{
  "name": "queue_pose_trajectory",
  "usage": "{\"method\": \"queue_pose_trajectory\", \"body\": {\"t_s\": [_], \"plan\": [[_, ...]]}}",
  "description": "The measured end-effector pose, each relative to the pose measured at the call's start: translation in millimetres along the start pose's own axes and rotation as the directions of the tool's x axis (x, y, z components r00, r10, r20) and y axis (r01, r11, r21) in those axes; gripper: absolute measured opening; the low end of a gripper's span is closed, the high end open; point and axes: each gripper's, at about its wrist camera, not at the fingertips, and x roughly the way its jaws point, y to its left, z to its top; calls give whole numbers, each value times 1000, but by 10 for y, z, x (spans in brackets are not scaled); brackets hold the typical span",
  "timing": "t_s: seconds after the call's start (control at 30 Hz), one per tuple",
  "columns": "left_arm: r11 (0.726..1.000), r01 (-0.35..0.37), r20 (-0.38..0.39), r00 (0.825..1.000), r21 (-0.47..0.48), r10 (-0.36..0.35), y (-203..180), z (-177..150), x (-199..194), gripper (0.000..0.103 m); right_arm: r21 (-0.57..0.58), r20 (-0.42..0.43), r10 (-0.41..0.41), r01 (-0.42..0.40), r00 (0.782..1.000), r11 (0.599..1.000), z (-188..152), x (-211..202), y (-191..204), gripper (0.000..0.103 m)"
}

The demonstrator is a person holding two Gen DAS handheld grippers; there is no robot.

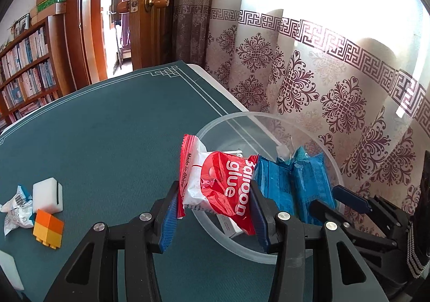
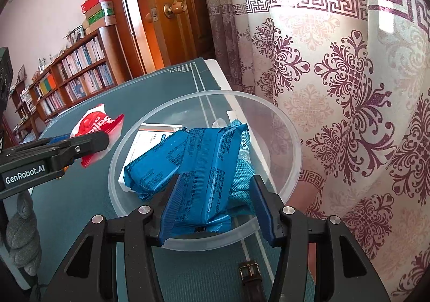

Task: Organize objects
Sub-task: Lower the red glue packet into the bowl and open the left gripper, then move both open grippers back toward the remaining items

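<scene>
Clamping a red glue packet, the left gripper nears the bowl; right gripper seemingly grips a blue packet.

My right gripper clamps a blue packet over the clear bowl; the left gripper grips a red packet beside it.

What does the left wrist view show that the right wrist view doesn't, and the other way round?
Only the left wrist view: an orange block, a white block and a crumpled wrapper on the table. Only the right wrist view: a watch strap and a white box lying in the bowl. Both: the clear bowl, the red packet in the left gripper, and the blue packet in the right gripper.
</scene>
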Motion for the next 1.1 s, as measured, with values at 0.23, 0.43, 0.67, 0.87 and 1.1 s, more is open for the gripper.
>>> {"method": "queue_pose_trajectory", "body": {"t_s": [0.23,0.43,0.67,0.87,1.1], "plan": [[1000,18,0,1000,25,-18,-153,102,218,62,-2,2,-1,1,1000,1000,-1,-1,-7,53],[1000,3,-1,1000,10,-3,-87,74,248,82,0,6,-1,1,1000,1000,2,-6,-4,53],[997,-16,9,1000,-80,16,155,-25,120,84,-15,11,13,-12,1000,1000,8,-36,46,53],[992,-82,29,996,-95,85,260,-139,-13,90,-15,20,17,-17,1000,1000,7,-80,70,53],[988,-127,35,991,-86,130,295,-250,-108,97,-4,31,20,-20,999,1000,15,-143,85,53]]}}
